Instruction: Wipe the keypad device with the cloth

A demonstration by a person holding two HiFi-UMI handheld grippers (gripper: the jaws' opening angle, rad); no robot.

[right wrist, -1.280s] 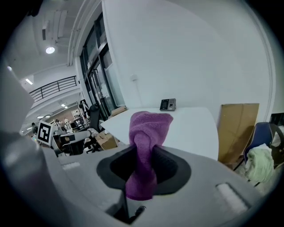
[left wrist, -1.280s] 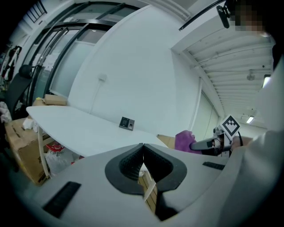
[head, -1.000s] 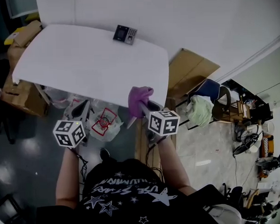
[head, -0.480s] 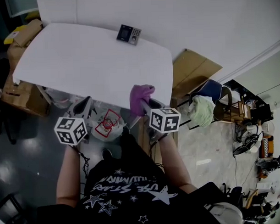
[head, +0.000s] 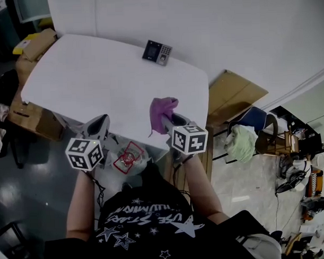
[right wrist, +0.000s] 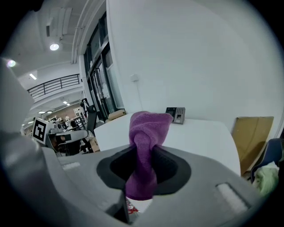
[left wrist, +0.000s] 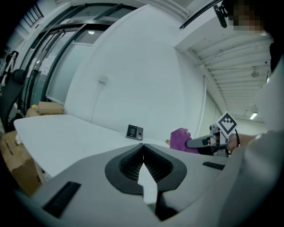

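The right claw [head: 167, 122] was clamped on a purple cloth [right wrist: 146, 133]. The cloth was pinched at its middle between the jaws, bunching up above them and hanging out below. The claw hovered over the near edge of the white counter [head: 96, 81], at about 5 o'clock on its top.

The left claw [left wrist: 143, 150] had its jaws pressed together with nothing between them. It was held at the counter's near edge, at 9 o'clock from the right claw and well apart from it.

The keypad [head: 157, 52] lay flat at the counter's far edge by the wall. It was at 12 o'clock from the right claw and 1 o'clock from the left, far from both, and no cloth touched it.

A cardboard box [head: 39, 43] stood at the counter's 10 o'clock corner, and a brown board [head: 238, 97] leaned at 3 o'clock beside it.
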